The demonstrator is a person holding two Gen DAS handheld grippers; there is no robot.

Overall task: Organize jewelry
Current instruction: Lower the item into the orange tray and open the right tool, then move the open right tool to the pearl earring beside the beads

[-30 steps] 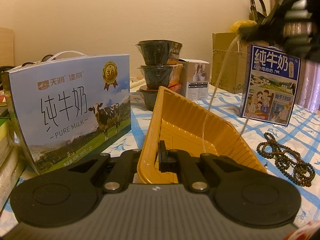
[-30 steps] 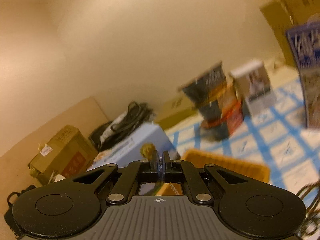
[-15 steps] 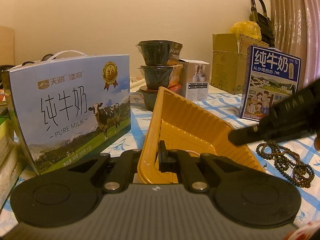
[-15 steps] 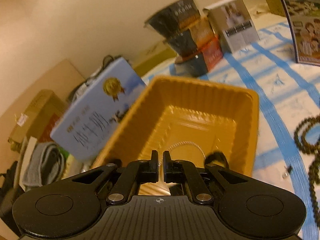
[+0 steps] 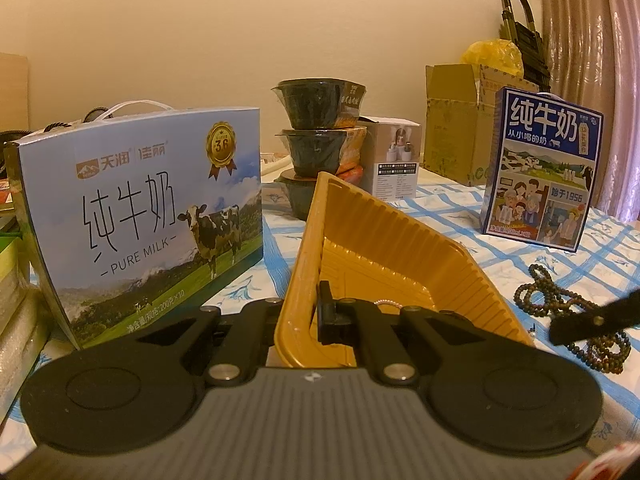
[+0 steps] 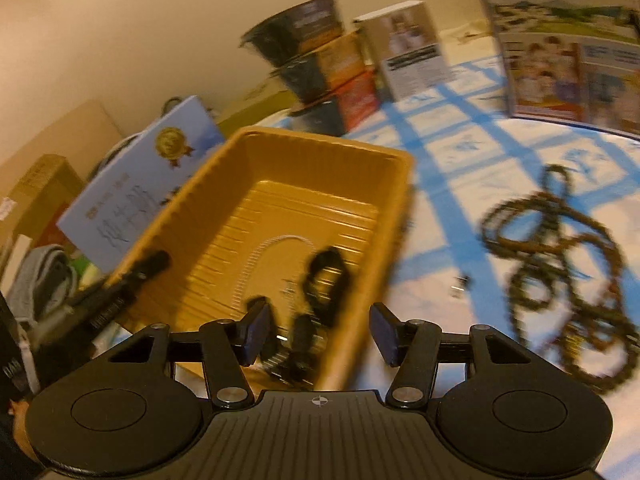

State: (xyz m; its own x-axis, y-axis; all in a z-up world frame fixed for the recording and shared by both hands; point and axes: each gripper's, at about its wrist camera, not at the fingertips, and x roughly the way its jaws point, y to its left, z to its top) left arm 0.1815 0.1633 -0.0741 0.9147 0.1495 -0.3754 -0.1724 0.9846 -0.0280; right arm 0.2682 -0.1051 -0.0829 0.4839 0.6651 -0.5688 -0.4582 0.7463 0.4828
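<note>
Left wrist view: the yellow tray (image 5: pixel 384 248) is gripped at its near rim by the clenched left gripper (image 5: pixel 326 312) and is tilted up on that side. A thin white chain (image 5: pixel 386 301) is glimpsed on its floor just beyond the fingers. A brown bead necklace (image 5: pixel 568 312) is seen coiled on the checked tablecloth (image 5: pixel 460 216), to the right of the tray, with one finger of the right gripper (image 5: pixel 592 320) held over it.

Right wrist view: the tray (image 6: pixel 280 152) is seen from above; the white chain (image 6: pixel 256 252) and a dark bracelet (image 6: pixel 326 276) are lying inside. The right gripper (image 6: pixel 318 334) is released, its jaws having just been opening, nothing between them, above the tray's near right edge. The bead necklace (image 6: pixel 560 256) is left on the cloth, well right of the fingers.
</note>
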